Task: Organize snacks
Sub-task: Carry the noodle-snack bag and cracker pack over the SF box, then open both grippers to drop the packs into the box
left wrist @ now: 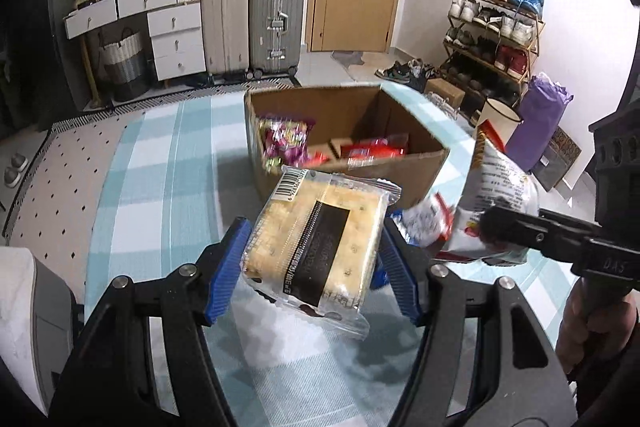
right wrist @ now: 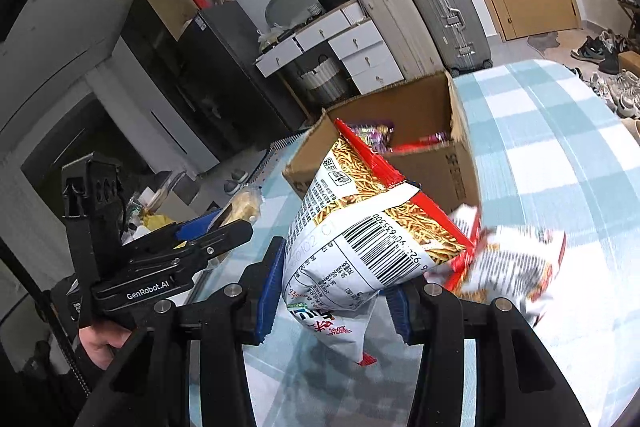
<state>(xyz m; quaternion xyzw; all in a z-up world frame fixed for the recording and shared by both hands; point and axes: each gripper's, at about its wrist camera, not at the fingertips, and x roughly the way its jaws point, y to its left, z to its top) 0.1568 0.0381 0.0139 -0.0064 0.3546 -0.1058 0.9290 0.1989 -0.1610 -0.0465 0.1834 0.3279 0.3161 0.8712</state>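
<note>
Left gripper (left wrist: 312,259) was pinching a cracker pack (left wrist: 316,247) between its blue pads, up off the checked tablecloth (left wrist: 160,187). Right gripper (right wrist: 334,291) was clamped on a noodle snack bag (right wrist: 360,227). Both sat just in front of the cardboard box (left wrist: 400,183), which had some snacks in it.

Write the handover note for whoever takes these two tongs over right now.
Left tongs: shut on the cracker pack, held above the checked tablecloth.
Right tongs: shut on the noodle snack bag, also held up.
Cardboard box: open, already holds purple and red packets.
Left to do: drop both packs in the box, then the second snack bag on the cloth.
</note>
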